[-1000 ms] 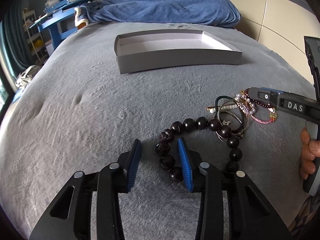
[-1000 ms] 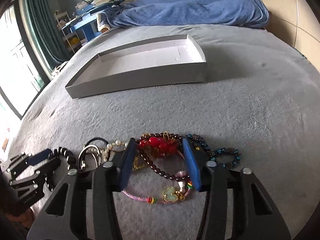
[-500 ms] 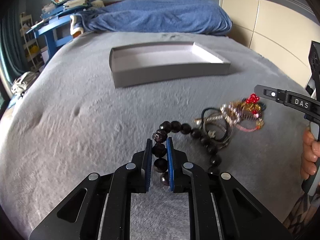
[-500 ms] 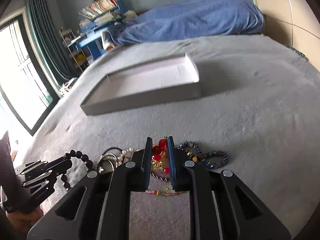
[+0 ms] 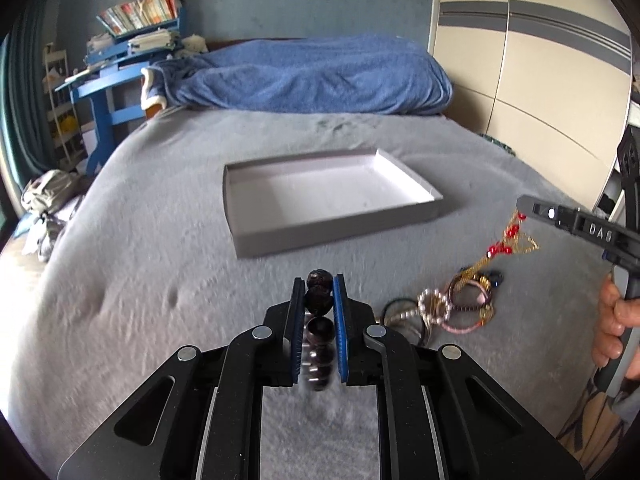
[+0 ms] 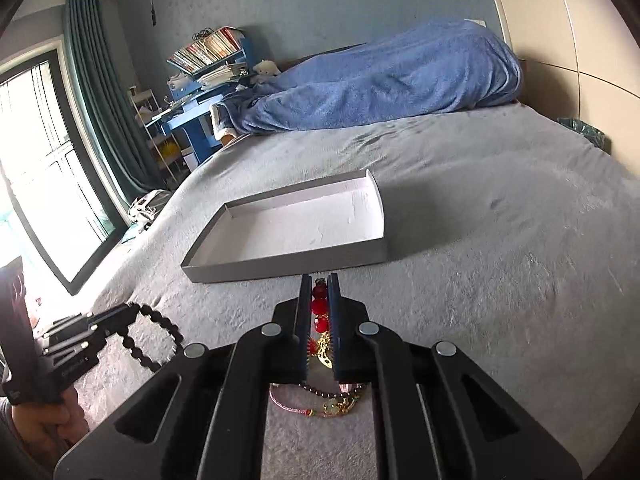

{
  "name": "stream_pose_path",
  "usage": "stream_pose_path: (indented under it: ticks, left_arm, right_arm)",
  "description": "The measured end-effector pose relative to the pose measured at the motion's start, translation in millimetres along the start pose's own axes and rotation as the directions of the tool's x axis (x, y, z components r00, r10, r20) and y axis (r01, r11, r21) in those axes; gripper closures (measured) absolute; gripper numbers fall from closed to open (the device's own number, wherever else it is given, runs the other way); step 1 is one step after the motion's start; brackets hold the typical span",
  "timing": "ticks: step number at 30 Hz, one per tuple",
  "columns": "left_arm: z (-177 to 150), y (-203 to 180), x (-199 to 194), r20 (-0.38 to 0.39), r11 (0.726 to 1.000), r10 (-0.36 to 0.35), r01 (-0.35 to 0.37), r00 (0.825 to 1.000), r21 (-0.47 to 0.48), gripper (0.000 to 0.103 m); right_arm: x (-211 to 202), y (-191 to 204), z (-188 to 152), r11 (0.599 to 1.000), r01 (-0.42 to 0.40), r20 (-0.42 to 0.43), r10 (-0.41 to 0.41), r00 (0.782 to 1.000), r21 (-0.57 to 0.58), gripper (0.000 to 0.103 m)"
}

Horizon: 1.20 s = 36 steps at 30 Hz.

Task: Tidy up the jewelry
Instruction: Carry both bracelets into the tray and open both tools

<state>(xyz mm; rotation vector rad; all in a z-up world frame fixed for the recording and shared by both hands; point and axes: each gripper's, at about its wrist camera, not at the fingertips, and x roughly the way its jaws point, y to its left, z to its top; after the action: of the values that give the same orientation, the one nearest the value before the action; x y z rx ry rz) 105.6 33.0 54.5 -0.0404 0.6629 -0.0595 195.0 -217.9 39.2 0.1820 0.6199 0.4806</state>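
Grippers both hold jewelry above the grey bed [image 5: 132,248]. Our left gripper [image 5: 318,286] has its jaws clamped on a dark bead bracelet [image 5: 319,300]; in the right view that bracelet hangs as a loop from the fingers, clear of the bedding. Our right gripper [image 6: 320,286] has its jaws closed on a red-and-gold chain [image 6: 319,308], which dangles from it in the left view. We see the remaining pile [image 5: 452,304] of pearls, bands and cords lying on the bed beneath the right gripper. The tray [image 5: 280,236] sits further up the bed, apart from both grippers, with a blue blanket [image 5: 304,76] beyond it.
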Motion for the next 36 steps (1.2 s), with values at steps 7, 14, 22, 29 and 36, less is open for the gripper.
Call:
stream_pose_path:
  ticks: [7,14,22,29,36]
  left_arm:
    - [14,9,-6,0.027,1.0,0.009,-0.009,1.0,-0.01,0.089]
    - [28,8,-10,0.054,1.0,0.006,-0.006,0.999,0.003,0.089]
    - [58,8,-12,0.094,0.999,-0.006,0.003,0.996,0.033,0.089]
    - [96,8,1,0.121,0.999,-0.029,0.026,0.992,0.032,0.089]
    - [126,4,31,0.128,0.998,-0.036,0.029,0.991,0.054,0.089]
  right_arm:
    - [-6,0,3,1.0,-0.007,0.024,0.007,1.0,0.008,0.096]
    - [-33,18,42,0.998,-0.034,0.121,0.04,0.992,-0.05,0.096]
    - [-28,26,76,0.995,-0.055,0.137,0.067,0.988,-0.085,0.096]
    - [7,34,89,0.993,-0.072,0.089,0.081,0.993,-0.095,0.096]
    - [56,35,103,0.992,-0.073,0.035,0.077,0.996,-0.106,0.096]
